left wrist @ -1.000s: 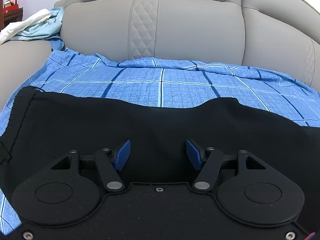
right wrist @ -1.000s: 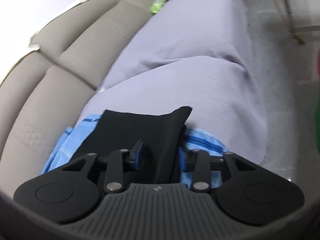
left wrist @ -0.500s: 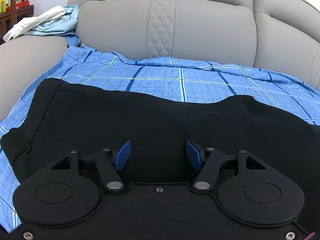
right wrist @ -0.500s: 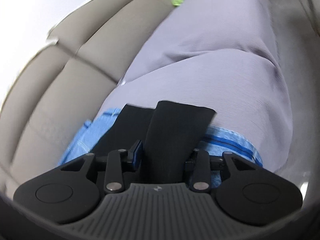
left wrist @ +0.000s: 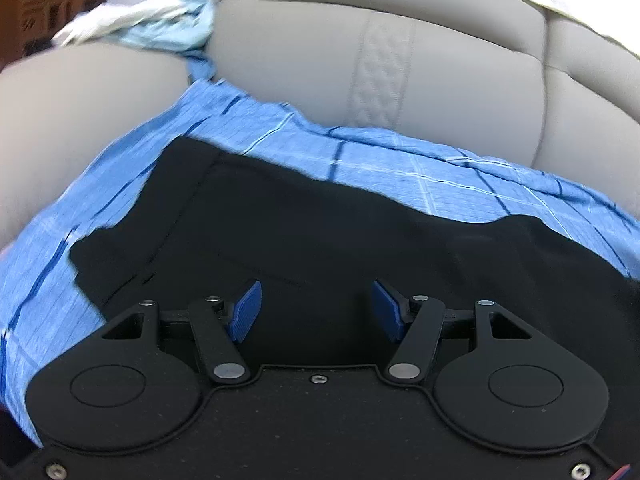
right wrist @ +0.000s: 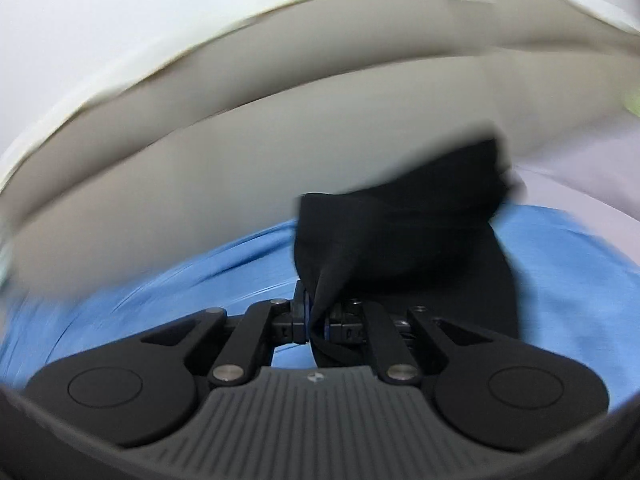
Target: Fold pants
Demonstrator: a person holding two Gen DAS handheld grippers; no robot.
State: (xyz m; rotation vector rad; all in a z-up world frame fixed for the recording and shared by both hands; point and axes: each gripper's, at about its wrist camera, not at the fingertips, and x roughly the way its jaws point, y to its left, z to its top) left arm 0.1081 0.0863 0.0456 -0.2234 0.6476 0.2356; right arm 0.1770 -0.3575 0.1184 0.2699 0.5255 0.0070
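Note:
The black pants (left wrist: 320, 232) lie spread on a blue checked sheet (left wrist: 400, 164) over the sofa seat, waistband end at the left. My left gripper (left wrist: 316, 310) is open and empty, its blue pads (left wrist: 244, 312) just above the pants' near edge. My right gripper (right wrist: 316, 316) is shut on a bunched end of the black pants (right wrist: 400, 236) and holds it lifted above the blue sheet (right wrist: 560, 264). The right wrist view is blurred by motion.
The grey sofa backrest (left wrist: 360, 64) rises behind the sheet and the armrest (left wrist: 80, 92) stands at the left. Pale clothes (left wrist: 152, 24) lie on top of the armrest. A wooden shelf (left wrist: 52, 4) stands at the far left.
My right gripper has shut on the pants' end and swung it up and round toward the sofa back. The left wrist view has shifted right, so the waistband now sits nearer the middle.

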